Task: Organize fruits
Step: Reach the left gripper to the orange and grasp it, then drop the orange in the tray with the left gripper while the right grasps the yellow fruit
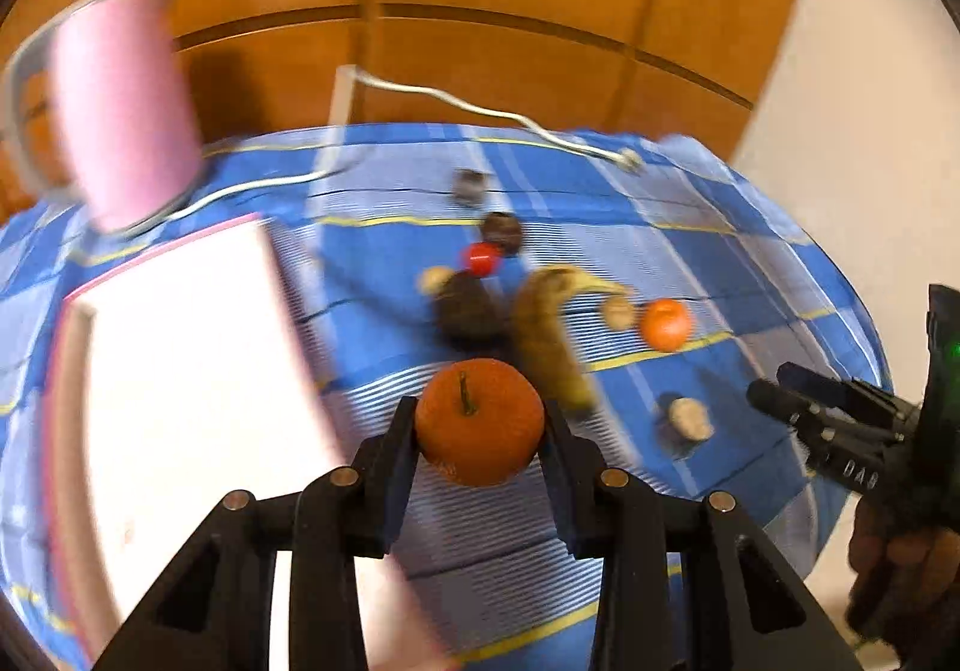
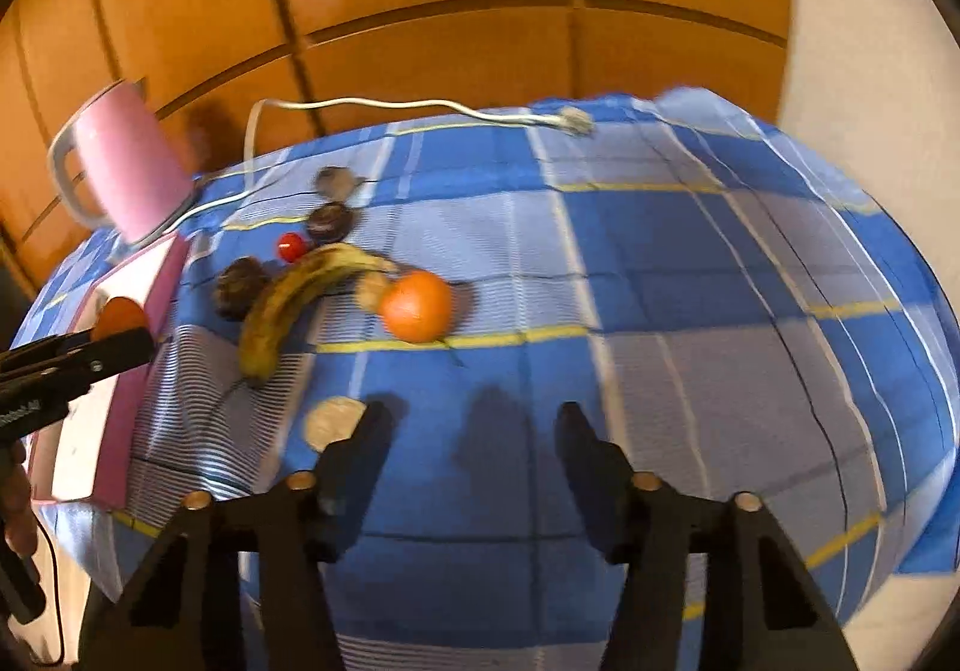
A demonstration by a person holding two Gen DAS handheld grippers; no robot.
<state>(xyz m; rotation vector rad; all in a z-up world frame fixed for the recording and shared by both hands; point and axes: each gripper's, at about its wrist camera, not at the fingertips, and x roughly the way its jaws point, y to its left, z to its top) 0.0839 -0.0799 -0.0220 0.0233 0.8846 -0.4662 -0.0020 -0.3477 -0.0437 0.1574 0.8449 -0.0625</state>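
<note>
My left gripper [image 1: 480, 425] is shut on an orange [image 1: 480, 422] with a green stalk, held above the blue checked cloth beside a white box with a pink rim [image 1: 180, 371]. In the right wrist view that gripper [image 2: 129, 335] and its orange [image 2: 120, 314] hang over the box [image 2: 78, 431]. My right gripper [image 2: 474, 419] is open above bare cloth with nothing between its fingers. Ahead of it lie a spotted banana [image 2: 288, 305], a second orange [image 2: 417, 305], a small red fruit [image 2: 290, 246] and a dark fruit [image 2: 240, 287].
A pink kettle [image 2: 126, 161] stands at the back left, its white cable [image 2: 390, 104] trailing along the far edge. Two dark round things [image 2: 329, 221] and a tan piece [image 2: 333, 419] lie on the cloth. Wooden panels rise behind the table.
</note>
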